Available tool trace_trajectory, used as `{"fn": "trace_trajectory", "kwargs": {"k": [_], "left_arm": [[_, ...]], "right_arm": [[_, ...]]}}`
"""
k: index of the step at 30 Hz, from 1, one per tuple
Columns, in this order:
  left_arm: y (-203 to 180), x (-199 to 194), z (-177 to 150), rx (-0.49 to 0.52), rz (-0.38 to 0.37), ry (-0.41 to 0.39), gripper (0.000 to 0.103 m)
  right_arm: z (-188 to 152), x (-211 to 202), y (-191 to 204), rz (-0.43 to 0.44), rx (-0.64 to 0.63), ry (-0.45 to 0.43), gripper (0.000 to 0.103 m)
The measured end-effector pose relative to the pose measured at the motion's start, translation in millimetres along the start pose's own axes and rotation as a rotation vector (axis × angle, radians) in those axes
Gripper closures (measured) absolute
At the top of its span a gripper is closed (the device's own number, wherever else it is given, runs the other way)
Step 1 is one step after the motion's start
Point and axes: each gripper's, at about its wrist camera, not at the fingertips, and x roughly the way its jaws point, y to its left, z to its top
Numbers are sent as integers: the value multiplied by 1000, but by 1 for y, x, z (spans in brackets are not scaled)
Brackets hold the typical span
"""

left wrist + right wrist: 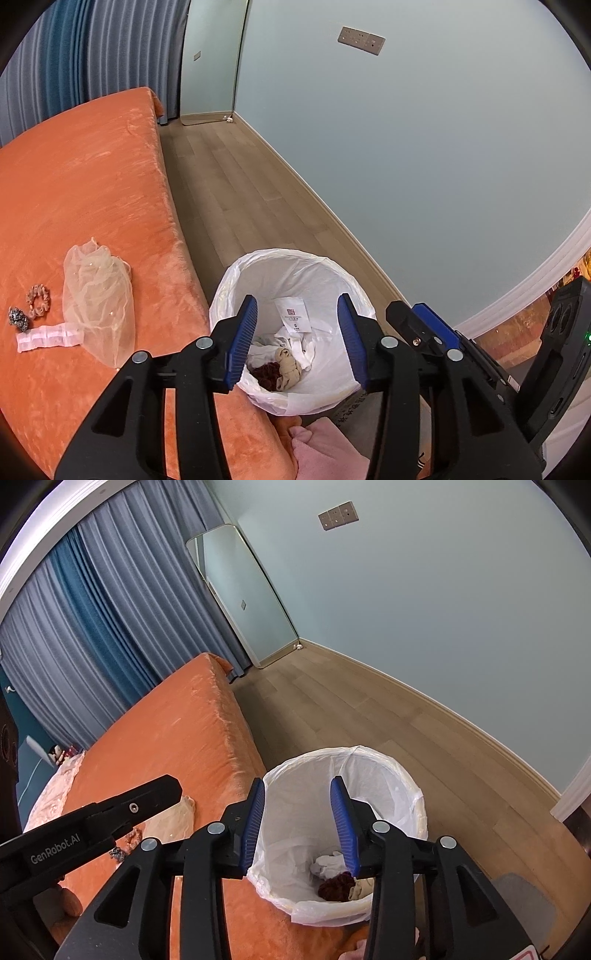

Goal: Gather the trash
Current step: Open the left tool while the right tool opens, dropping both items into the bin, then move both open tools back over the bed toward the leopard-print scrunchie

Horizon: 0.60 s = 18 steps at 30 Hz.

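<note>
Bedroom, wood plank floor (236, 177), orange plush bed (81, 192). White-lined round trash bin (295, 266) beside bed, holding brown and beige rags. Left tool (297, 341) and right tool (297, 825) over bin, jaws apart, empty. Sheer mesh pouch (98, 295) lies on bed.

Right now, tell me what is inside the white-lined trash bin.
Inside the bin: a white card, crumpled white paper, a knotted beige stocking and a dark red scrunchie. Anything beneath that pile is hidden.

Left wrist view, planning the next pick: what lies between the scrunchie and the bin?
The sheer mesh bag lies on the orange bed between scrunchie and bin.
</note>
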Motion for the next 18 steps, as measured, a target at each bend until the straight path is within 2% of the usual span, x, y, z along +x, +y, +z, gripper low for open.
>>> {"fn": "trace_trajectory", "kwargs": {"k": [11,14,18], "left_arm": [[27,-22,-7,-53,17,-19,60],[38,-28,-11,-71,25,-23,57],[55,-35,-18,-100,35,-25,56]], "right_arm": [[-12,0,27,31,-46,26,64],[-16,1,37,40,-66,33,59],[-24,4,54,53,-97,49,59]]}}
